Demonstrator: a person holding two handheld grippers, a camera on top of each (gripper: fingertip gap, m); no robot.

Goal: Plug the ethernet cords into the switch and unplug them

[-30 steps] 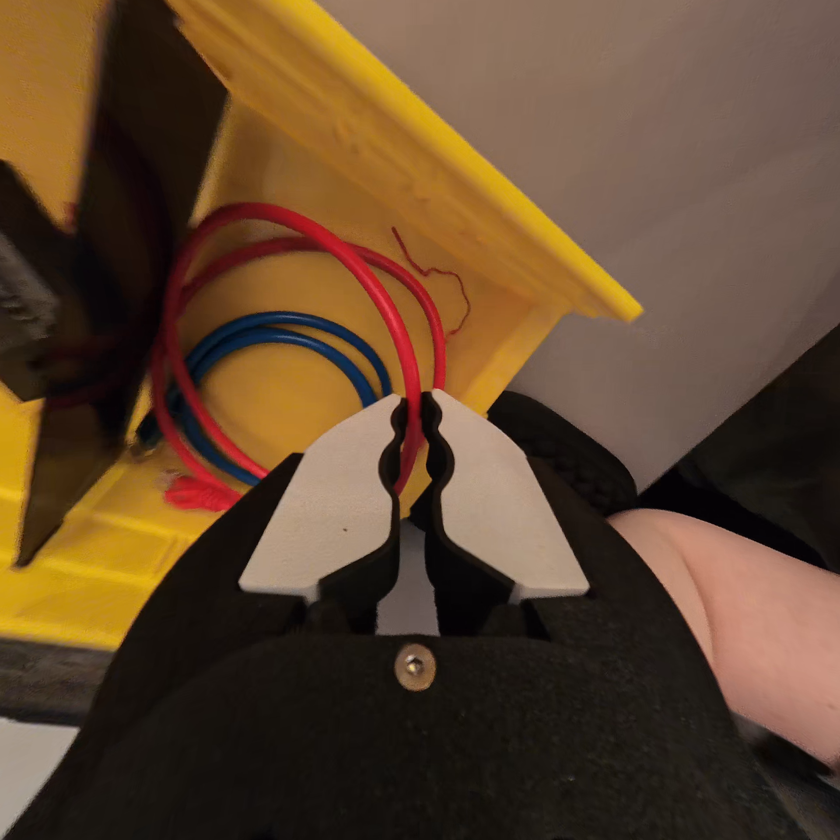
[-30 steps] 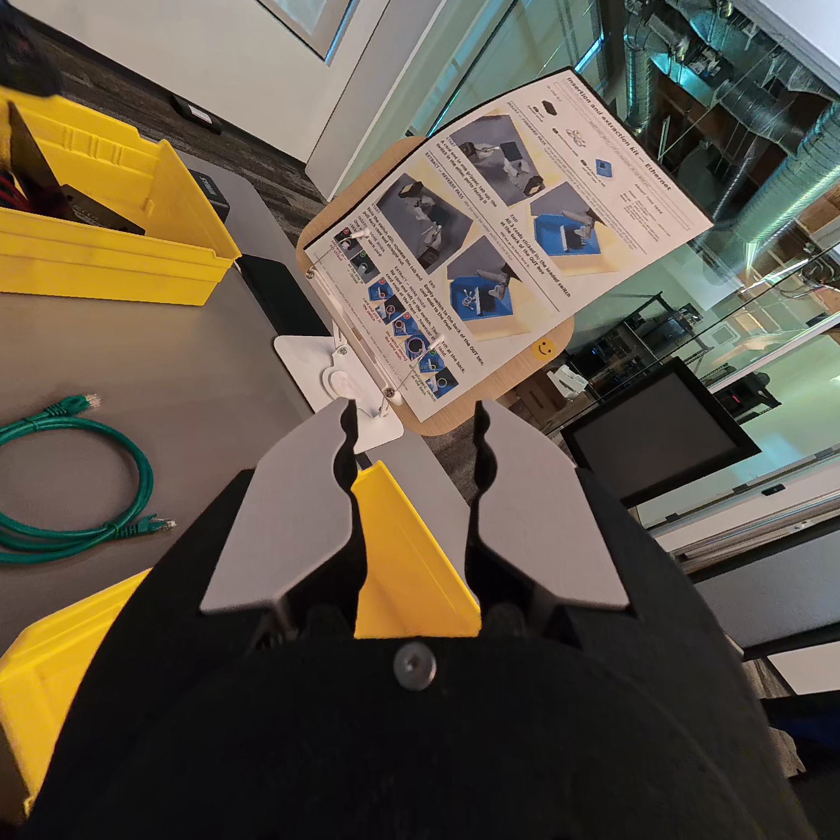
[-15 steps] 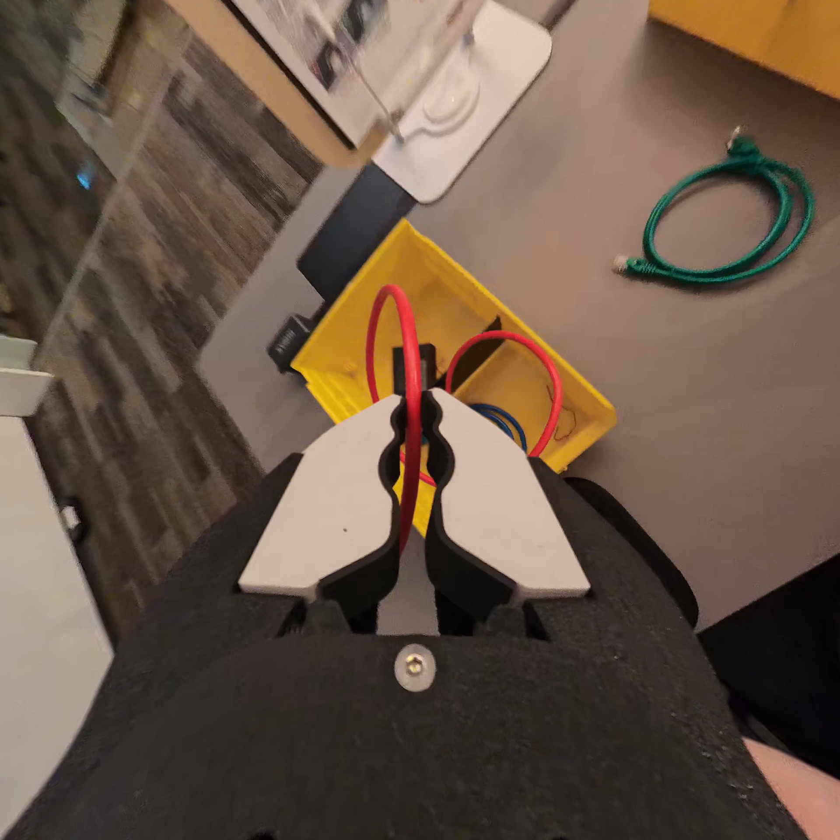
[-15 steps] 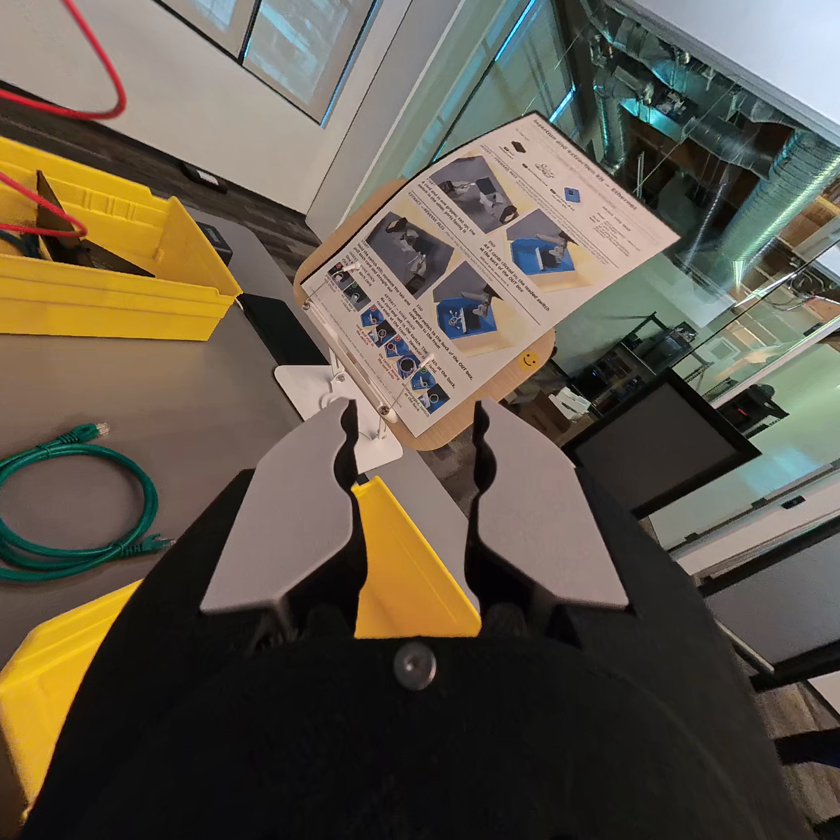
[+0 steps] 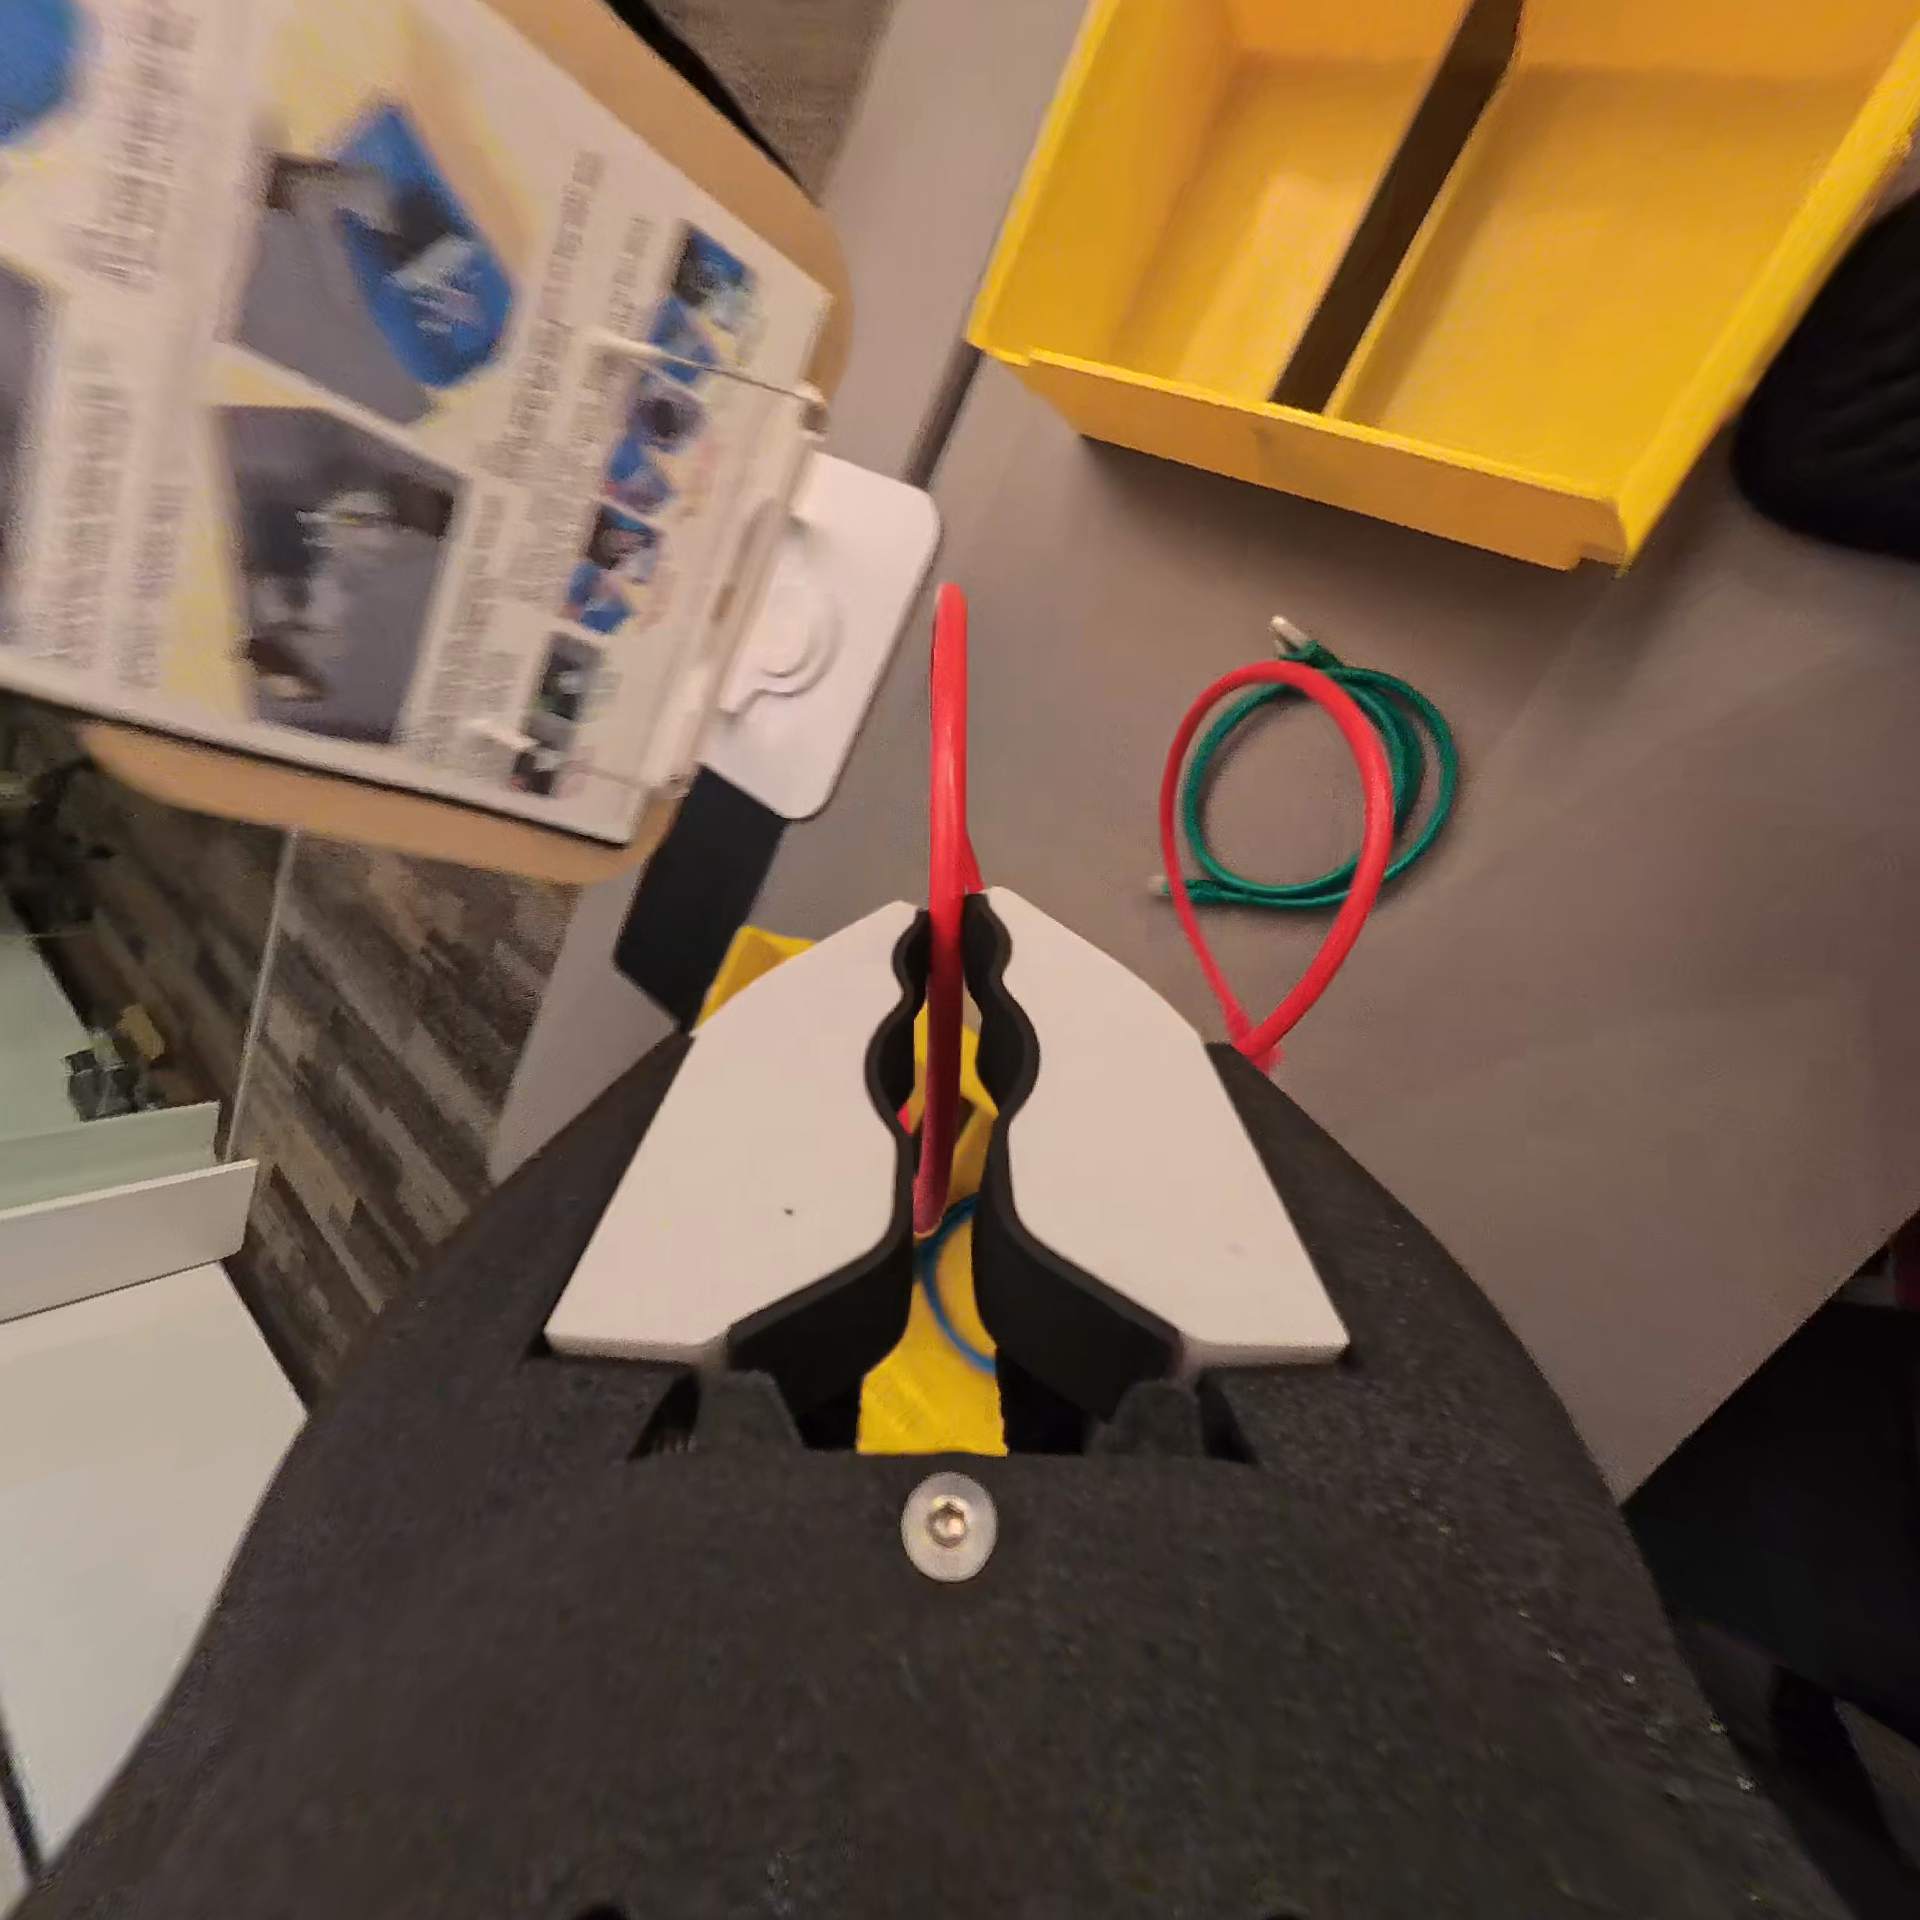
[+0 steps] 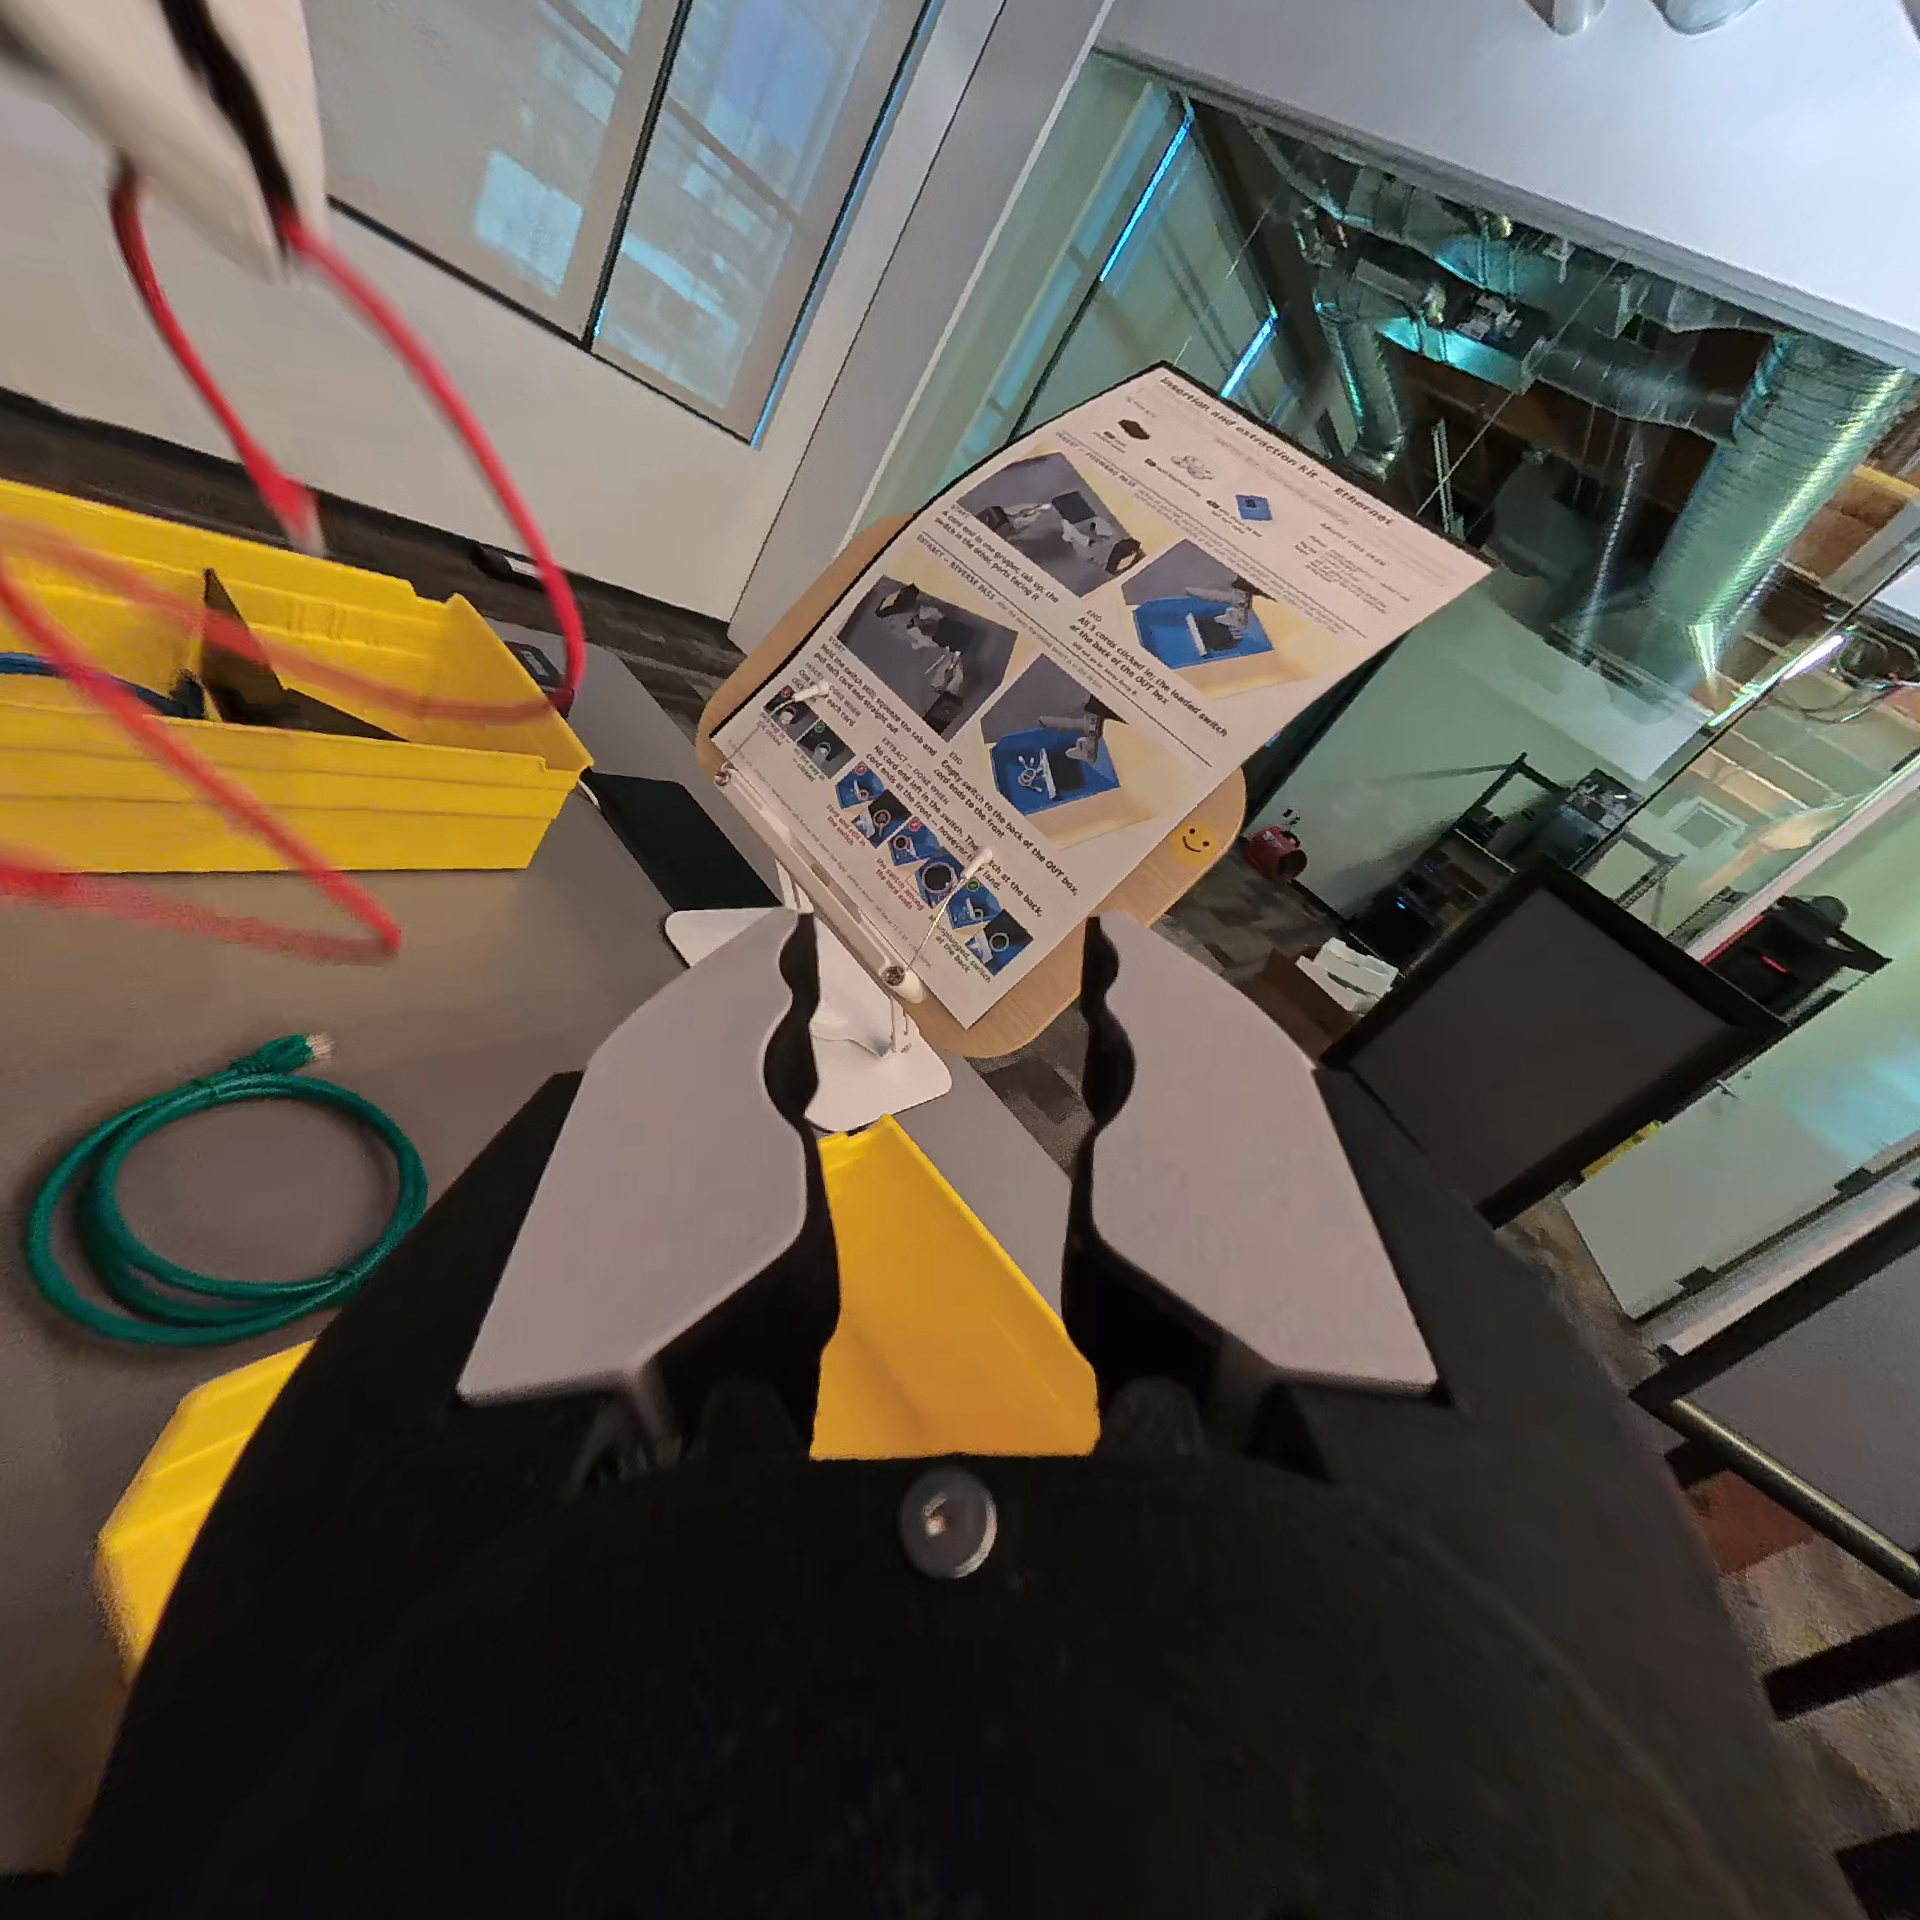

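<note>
My left gripper (image 5: 948,914) is shut on a red ethernet cord (image 5: 948,748), and both pads press on it. The cord hangs in loops, one of them (image 5: 1371,810) in front of the green cord (image 5: 1429,769) that lies coiled on the grey table. In the right wrist view the left gripper (image 6: 208,125) is high at the top left, with the red cord (image 6: 499,499) dangling over a yellow bin (image 6: 312,800). That bin holds a blue cord (image 6: 62,675) and a black upright slab (image 6: 239,665). My right gripper (image 6: 940,956) is open and empty above a second yellow bin (image 6: 935,1299).
An instruction sheet on a wooden board (image 6: 1091,675) stands on a white base (image 6: 883,1070) at the table's edge. The green cord (image 6: 208,1195) lies between the two bins. In the left wrist view, the second bin (image 5: 1299,457) has a black divider. The floor lies beyond the table. The gap from one gripper's tips to the other's is roughly 25 cm.
My left gripper has lifted the red cord out of the yellow bin and carried it high over the table, still gripped. My right gripper has stayed open and has only tilted a little.
</note>
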